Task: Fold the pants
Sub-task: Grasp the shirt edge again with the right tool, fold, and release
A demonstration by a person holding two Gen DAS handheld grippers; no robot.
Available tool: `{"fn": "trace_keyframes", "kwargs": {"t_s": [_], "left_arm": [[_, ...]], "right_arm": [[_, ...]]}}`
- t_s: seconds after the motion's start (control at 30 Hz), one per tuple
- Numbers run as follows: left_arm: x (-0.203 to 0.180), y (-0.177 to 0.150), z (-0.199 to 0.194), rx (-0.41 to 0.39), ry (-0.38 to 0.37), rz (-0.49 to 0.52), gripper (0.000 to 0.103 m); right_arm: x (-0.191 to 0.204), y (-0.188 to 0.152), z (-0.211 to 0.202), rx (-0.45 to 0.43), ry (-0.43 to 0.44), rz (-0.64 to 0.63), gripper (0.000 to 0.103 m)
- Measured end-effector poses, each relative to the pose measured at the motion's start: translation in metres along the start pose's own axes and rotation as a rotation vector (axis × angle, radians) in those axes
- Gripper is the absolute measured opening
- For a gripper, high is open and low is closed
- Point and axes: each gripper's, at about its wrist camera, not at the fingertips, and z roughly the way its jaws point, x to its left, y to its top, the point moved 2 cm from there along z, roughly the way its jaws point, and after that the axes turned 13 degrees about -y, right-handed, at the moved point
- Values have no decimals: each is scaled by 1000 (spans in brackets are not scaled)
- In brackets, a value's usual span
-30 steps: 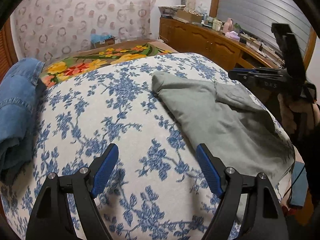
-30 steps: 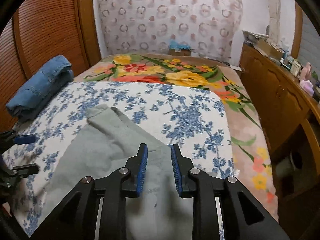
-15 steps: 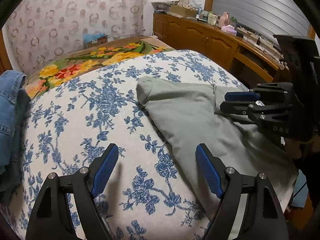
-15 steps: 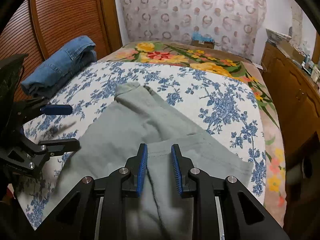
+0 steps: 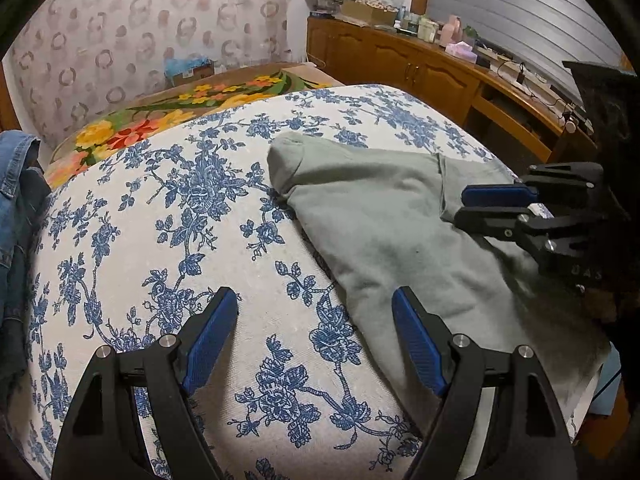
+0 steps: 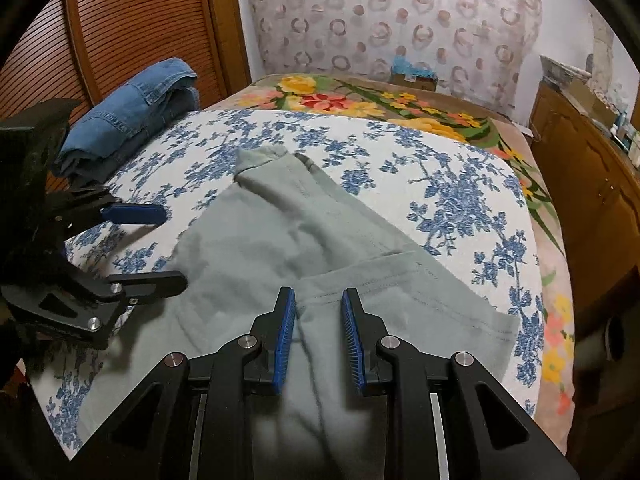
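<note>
Grey-green pants [image 5: 380, 220] [image 6: 280, 240] lie partly folded on the bed, with one folded end pointing toward the far side. My left gripper [image 5: 314, 300] [image 6: 174, 248] stands wide open just above the bedspread. Its right finger is over the pants' near left edge and nothing is between its pads. My right gripper [image 6: 319, 294] [image 5: 460, 206] hovers low over a seam in the pants' upper layer. Its jaws stand a narrow gap apart with only cloth lying below them, none pinched.
A white bedspread with blue flowers [image 5: 180, 220] [image 6: 460, 200] covers the bed over a bright floral blanket [image 6: 360, 100]. Folded blue jeans [image 6: 132, 116] [image 5: 16, 200] sit at the bed's left edge by a louvred wooden door [image 6: 120, 20]. A cluttered wooden dresser [image 5: 420, 68] runs along the right.
My left gripper has slid right toward the pants' edge, still wide open. The right gripper has sunk closer to the cloth and tilted, with its narrow gap unchanged.
</note>
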Motion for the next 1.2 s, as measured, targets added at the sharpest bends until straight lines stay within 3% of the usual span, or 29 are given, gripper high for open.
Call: {"fn": "trace_keyframes", "kwargs": {"t_s": [0.23, 0.27, 0.3, 0.43, 0.73, 1.0, 1.2], "left_arm": [[-1, -2, 0, -15, 3, 9, 81], [-1, -3, 0, -15, 4, 10, 81], [-1, -3, 0, -15, 4, 9, 81], [-1, -3, 0, -15, 4, 10, 81], [-1, -3, 0, -15, 4, 9, 81], [-1, -3, 0, -15, 3, 9, 82], [0, -3, 0, -15, 3, 9, 82]], "right_arm": [[3, -3, 3, 9, -20, -22, 25], [3, -4, 3, 3, -32, -23, 23], [1, -3, 2, -7, -45, -17, 7], [-16, -5, -6, -36, -60, 39, 4], [-75, -15, -22, -49, -184, 170, 4], [-84, -18, -8, -3, -221, 208, 4], [-87, -17, -12, 3, -246, 226, 21]]}}
